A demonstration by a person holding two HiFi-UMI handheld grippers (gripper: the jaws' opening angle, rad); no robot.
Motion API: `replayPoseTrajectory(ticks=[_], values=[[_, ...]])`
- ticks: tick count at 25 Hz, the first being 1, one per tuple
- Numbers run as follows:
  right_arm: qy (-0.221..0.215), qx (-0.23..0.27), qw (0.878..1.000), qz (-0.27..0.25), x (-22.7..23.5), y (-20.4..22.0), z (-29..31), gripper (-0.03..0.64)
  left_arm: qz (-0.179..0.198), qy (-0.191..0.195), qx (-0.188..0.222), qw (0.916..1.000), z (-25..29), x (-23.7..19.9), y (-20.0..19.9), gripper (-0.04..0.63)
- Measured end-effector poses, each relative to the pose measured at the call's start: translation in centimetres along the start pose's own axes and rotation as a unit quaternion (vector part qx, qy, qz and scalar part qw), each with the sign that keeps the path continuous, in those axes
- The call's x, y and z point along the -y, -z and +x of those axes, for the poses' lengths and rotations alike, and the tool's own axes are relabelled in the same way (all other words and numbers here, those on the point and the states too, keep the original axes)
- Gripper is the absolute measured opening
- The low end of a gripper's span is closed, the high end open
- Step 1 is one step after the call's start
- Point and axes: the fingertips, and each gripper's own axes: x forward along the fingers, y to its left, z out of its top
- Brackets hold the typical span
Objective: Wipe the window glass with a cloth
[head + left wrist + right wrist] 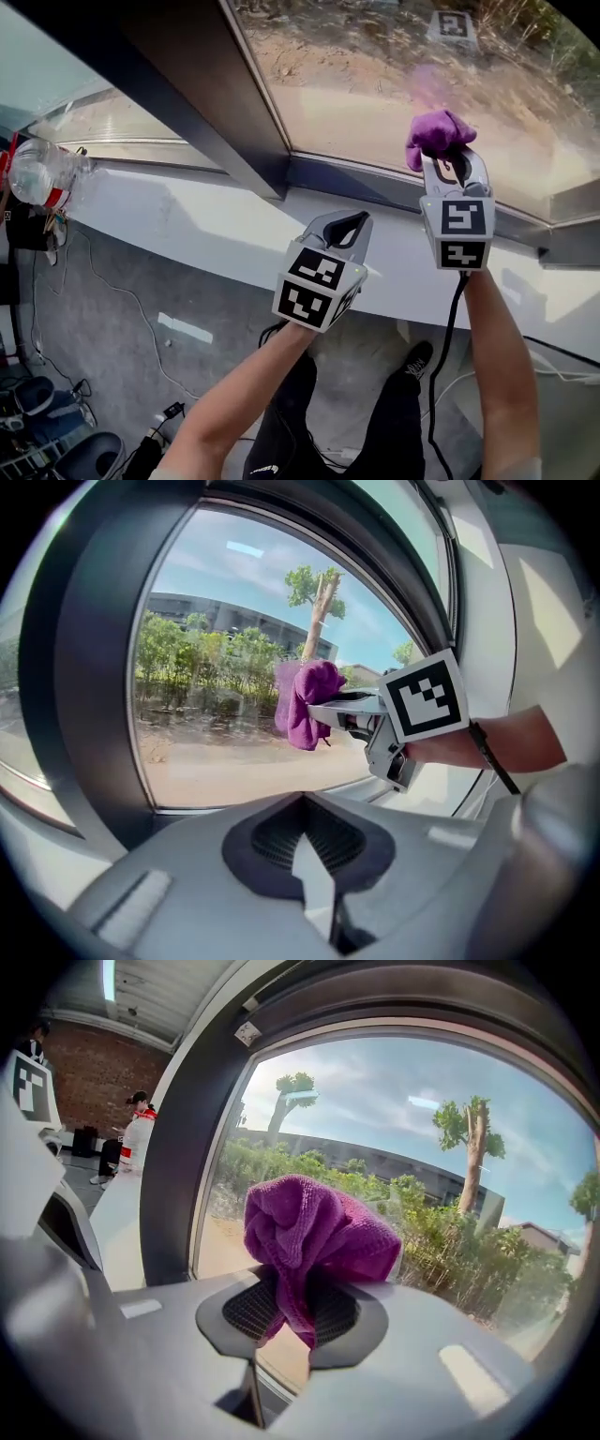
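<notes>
At the window, head view: your right hand-held gripper (448,155) holds the purple cloth (436,131) against the window glass (375,94), so the wiping step looks to be in hand.
Left gripper view: your left hand-held gripper (305,841) has its jaws together and is empty.
Right gripper view: jaws clamped on the cloth. Next, sweep it sideways with steady pressure.

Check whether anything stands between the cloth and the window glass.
Nothing visible does. The cloth, clamped in the right gripper, is right up at the glass with no object between. The left gripper hangs lower, off to the side.
</notes>
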Motion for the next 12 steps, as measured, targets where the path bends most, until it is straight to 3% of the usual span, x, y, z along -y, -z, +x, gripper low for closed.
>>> replayPoseTrajectory(ticks=[12], values=[[0.070, -0.026, 0.997, 0.036, 13.8, 8.2, -7.9, 0.107, 0.035, 0.061, -0.007, 0.9975, 8.6, 12.7, -1.5, 0.000]])
